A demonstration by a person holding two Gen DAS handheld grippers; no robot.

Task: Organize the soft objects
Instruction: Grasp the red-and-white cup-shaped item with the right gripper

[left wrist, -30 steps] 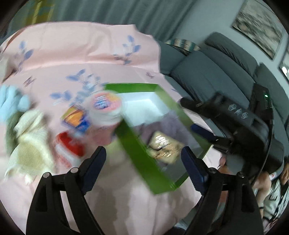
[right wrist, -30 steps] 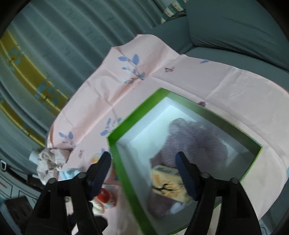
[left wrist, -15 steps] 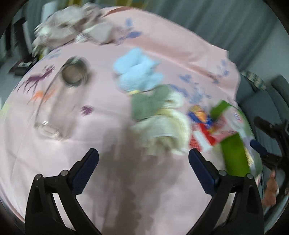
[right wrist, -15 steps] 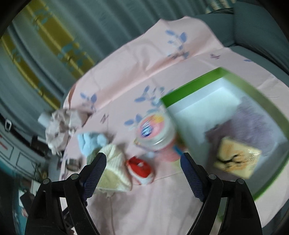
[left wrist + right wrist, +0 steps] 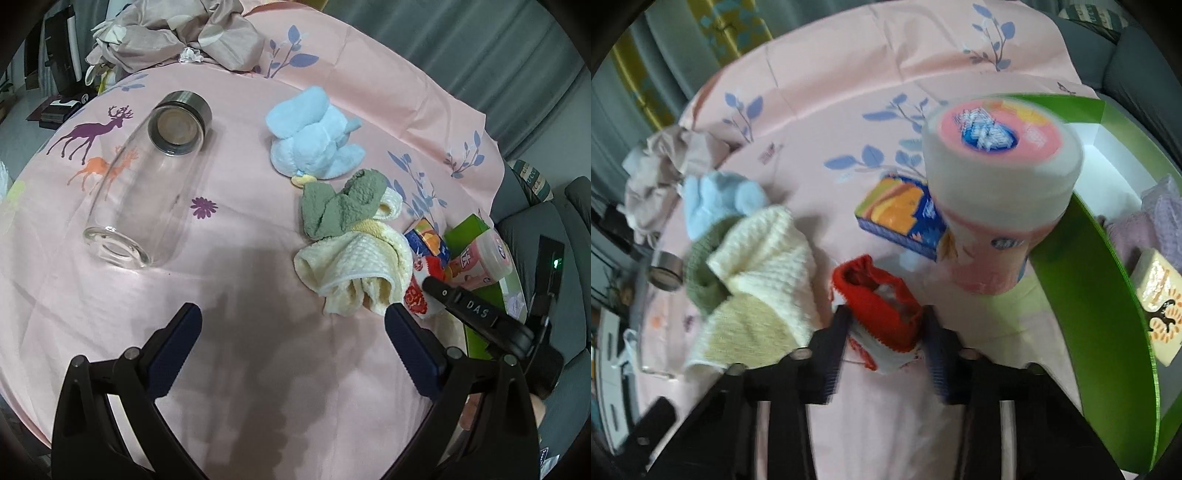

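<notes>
Closing right tool [image 5: 884, 321] apparently pinching red-white pouch [image 5: 879, 310], tissue roll [image 5: 1001, 192] behind, left tool [image 5: 293, 332] open.

**Pink-Draped Table Amid Curtains and a Grey Sofa**

A pink tablecloth [image 5: 229, 280] printed with blue leaf sprigs, a purple deer and an orange deer covers the table. Behind it hang grey-green pleated curtains [image 5: 480, 48]; the right wrist view shows a yellow patterned band [image 5: 635, 62] running down them. A dark grey sofa [image 5: 554, 236] stands at the right edge, with a striped cushion [image 5: 535, 181] on it. Soft shadows fall across the near cloth. Dark shelving [image 5: 62, 66] sits at far left.
</notes>
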